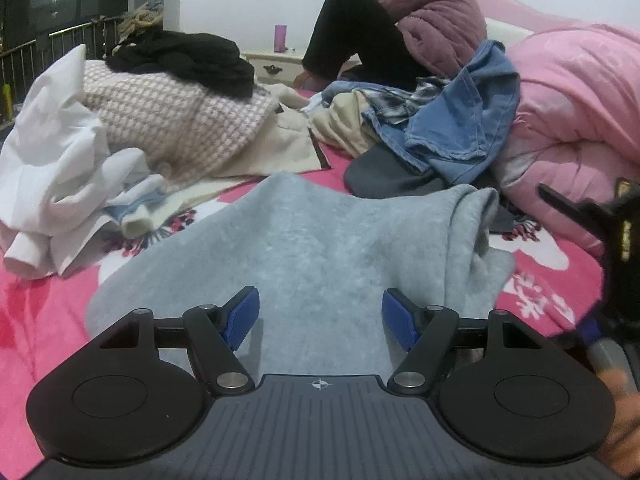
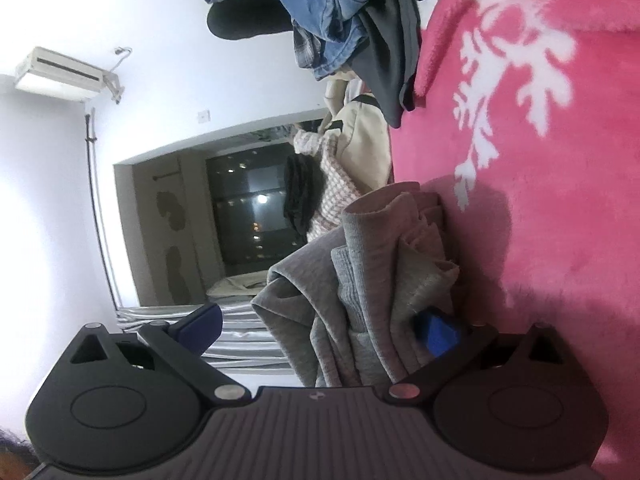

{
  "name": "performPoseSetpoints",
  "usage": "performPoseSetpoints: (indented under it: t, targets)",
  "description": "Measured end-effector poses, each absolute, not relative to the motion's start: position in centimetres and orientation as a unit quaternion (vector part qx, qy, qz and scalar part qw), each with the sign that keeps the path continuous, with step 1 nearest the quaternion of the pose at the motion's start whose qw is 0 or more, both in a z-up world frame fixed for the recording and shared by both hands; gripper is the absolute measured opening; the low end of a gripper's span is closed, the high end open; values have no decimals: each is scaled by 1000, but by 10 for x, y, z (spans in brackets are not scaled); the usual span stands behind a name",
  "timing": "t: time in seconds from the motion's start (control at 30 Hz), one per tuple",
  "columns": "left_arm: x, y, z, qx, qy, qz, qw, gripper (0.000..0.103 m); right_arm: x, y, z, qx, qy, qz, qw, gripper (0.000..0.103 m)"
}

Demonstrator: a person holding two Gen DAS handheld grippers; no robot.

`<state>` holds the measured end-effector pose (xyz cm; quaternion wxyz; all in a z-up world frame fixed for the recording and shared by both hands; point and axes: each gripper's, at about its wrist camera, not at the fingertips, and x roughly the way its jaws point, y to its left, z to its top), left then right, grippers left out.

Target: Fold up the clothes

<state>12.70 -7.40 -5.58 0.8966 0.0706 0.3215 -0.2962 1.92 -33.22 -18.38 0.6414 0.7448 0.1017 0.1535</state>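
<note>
Grey sweater point(image 1: 320, 240) cloth lay right under my left gripper point(image 1: 320, 318), spread flat over the pink flowered bed cover point(image 1: 540, 280). My left fingers point(image 1: 242, 318) stood apart above it, with nothing between the 2 blue pads. Near my right gripper point(image 2: 320, 326) the same sweater point(image 2: 380, 280) was bunched into thick folds, rising off the bed cover point(image 2: 540, 180). My right fingers point(image 2: 438, 336) were also spread wide; 1 blue pad sat against the folds, the other point(image 2: 202, 326) hung free in the air, so they were not clamped on the cloth. From the left view my right gripper point(image 1: 600, 232) showed at the right edge, beside the sweater's raised side.

Beyond the sweater lay more clothes: a white shirt point(image 1: 52, 168) crumpled to the left, a checked knit point(image 1: 172, 124) with a black garment point(image 1: 188, 60) on top, and blue jeans point(image 1: 460, 120) heaped against a pink quilt point(image 1: 580, 112). A person point(image 1: 400, 28) in a purple jacket sat on the far edge of the bed.
</note>
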Motion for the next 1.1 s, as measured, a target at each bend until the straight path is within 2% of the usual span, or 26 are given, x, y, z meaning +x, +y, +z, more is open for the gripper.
performPoseSetpoints:
  t: [0.1, 0.33, 0.87, 0.97, 1.03, 1.1]
  targets:
    - [132, -81, -60, 78, 334, -290, 893, 69, 22, -332, -176, 725, 119, 147, 663, 103]
    - [132, -81, -68, 68, 344, -295, 889, 68, 48, -321, -140, 612, 225, 105, 751, 103]
    - [128, -73, -72, 54, 338, -308, 888, 68, 91, -292, -122, 533, 331, -9, 778, 103]
    - [123, -55, -68, 25, 343, -309, 887, 68, 89, -285, -113, 490, 349, -31, 798, 76]
    - [117, -44, -67, 18, 343, -309, 887, 68, 83, -287, -114, 491, 344, -27, 800, 72]
    - [108, -36, -65, 33, 334, -310, 890, 68, 78, -292, -121, 507, 337, -19, 793, 72]
